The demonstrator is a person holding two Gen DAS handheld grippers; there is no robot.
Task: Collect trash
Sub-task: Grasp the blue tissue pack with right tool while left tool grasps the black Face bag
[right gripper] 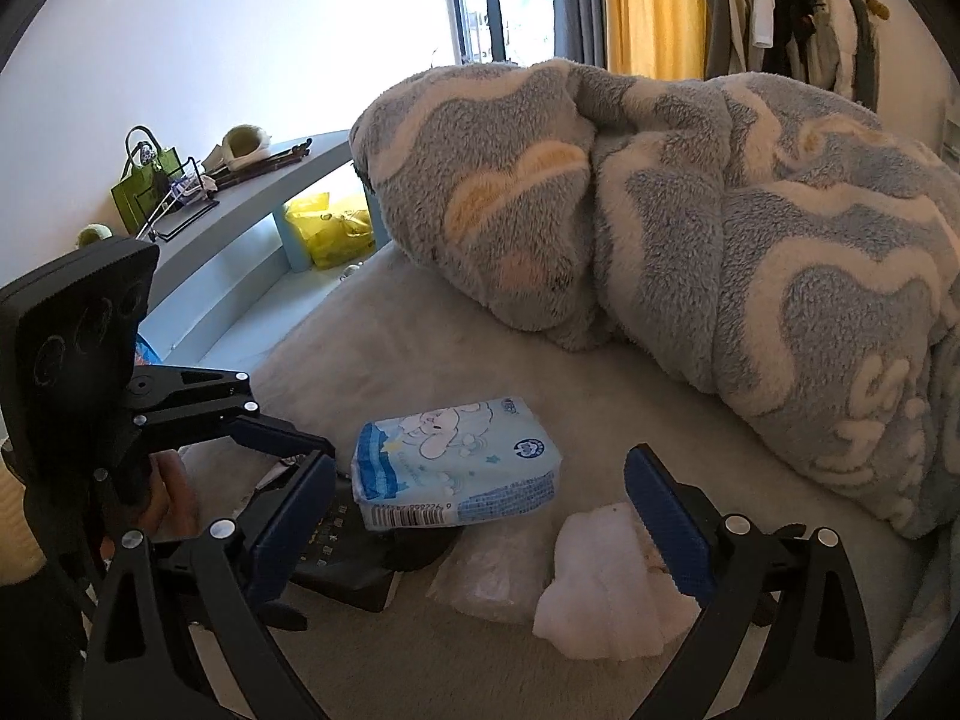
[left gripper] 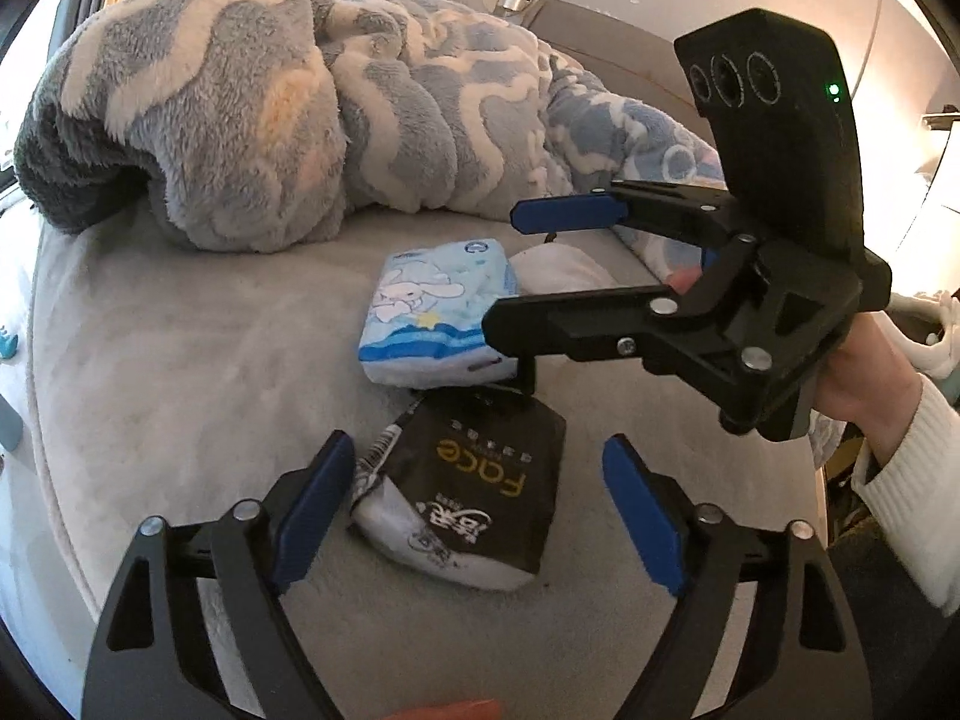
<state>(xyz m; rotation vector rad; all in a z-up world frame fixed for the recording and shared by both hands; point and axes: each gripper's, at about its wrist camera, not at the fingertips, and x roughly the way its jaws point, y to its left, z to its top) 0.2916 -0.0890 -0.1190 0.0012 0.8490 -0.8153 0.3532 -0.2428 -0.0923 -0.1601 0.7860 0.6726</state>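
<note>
A black tissue pack (left gripper: 474,492) printed "Face" lies on the grey bed cover, between the blue pads of my left gripper (left gripper: 480,513). The pads stand apart from it on both sides, so that gripper is open. Behind it lies a light-blue cartoon tissue pack (left gripper: 438,312), partly resting on the black one. My right gripper (right gripper: 480,522) is open wide and low over the bed. Between its fingers lie the blue pack (right gripper: 456,462), a clear plastic wrapper (right gripper: 492,570) and a crumpled white tissue (right gripper: 600,588), which sits beside the right pad (right gripper: 672,522).
A bunched blue-and-cream fleece blanket (left gripper: 252,114) fills the bed behind the packs. A hand in a white sleeve (left gripper: 894,414) holds the right gripper. A blue shelf (right gripper: 240,222) along the wall carries a green bag (right gripper: 141,186), with a yellow plastic bag (right gripper: 330,228) below it.
</note>
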